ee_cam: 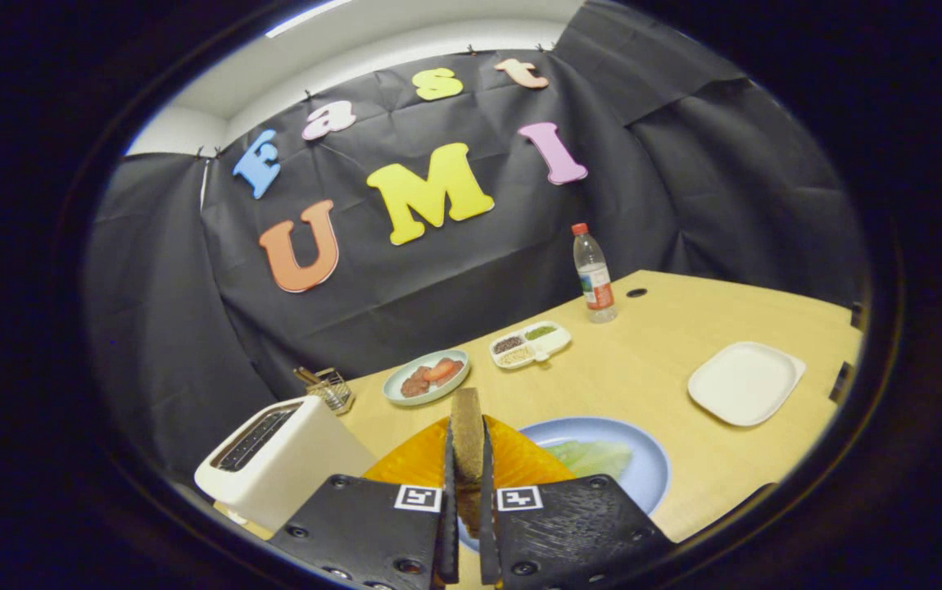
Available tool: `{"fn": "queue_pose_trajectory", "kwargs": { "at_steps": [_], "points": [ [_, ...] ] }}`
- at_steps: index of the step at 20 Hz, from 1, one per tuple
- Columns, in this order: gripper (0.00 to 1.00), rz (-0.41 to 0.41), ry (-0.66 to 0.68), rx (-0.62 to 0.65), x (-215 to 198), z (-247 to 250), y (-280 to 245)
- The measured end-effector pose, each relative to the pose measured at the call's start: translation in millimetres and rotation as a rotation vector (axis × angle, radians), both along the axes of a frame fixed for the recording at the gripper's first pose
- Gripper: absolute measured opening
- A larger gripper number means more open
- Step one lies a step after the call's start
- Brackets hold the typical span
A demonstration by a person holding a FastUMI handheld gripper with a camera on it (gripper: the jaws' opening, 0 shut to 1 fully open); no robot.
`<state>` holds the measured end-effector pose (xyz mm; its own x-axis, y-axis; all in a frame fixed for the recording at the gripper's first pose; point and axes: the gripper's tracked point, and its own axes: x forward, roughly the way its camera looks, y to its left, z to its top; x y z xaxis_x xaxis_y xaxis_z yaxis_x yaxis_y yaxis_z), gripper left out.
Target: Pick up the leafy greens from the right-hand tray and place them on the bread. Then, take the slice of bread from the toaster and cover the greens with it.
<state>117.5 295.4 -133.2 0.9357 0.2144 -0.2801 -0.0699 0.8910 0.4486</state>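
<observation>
Brown and dry, the slice of bread [467,434] stands on edge between the fingers of my gripper [467,492], both pressing its faces. I judge it light, stiff and crumbly, so a gentle grip on the flat sides is best. The gripper is held level, above the orange plate [405,463], the toaster [278,459] beside it and the leafy greens [598,455] on the blue plate [651,471] just ahead.

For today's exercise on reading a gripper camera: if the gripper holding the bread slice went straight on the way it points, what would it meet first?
Probably the round dish of red slices, which lies beyond the bread slice clamped in the gripper; depth is uncertain.
</observation>
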Motion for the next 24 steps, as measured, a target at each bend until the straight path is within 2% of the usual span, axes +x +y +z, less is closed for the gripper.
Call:
{"fn": "queue_pose_trajectory", "kwargs": {
  "at_steps": [3, 6, 11, 12, 16, 17, 19, 22, 23, 24],
  "points": [
    [0.1, -0.007, 0.023, 0.037, 1, -13, -15],
    [0.14, 0.01, 0.045, 0.031, 4, -29, -29],
    [0.33, 0.01, 0.136, 0.029, 4, -60, -57],
    [0.33, 0.01, 0.149, 0.023, 4, -66, -61],
    [0.56, 0.013, 0.181, 0.011, 5, -78, -74],
    [0.65, 0.014, 0.179, 0.01, 6, -76, -75],
    [0.72, 0.014, 0.165, -0.001, 7, -71, -80],
    [0.85, 0.012, 0.1, -0.051, 4, -50, -92],
    [0.92, -0.005, 0.06, -0.093, 5, -38, -102],
    [0.95, -0.017, 0.009, -0.136, 4, -22, -112]
  ]
}}
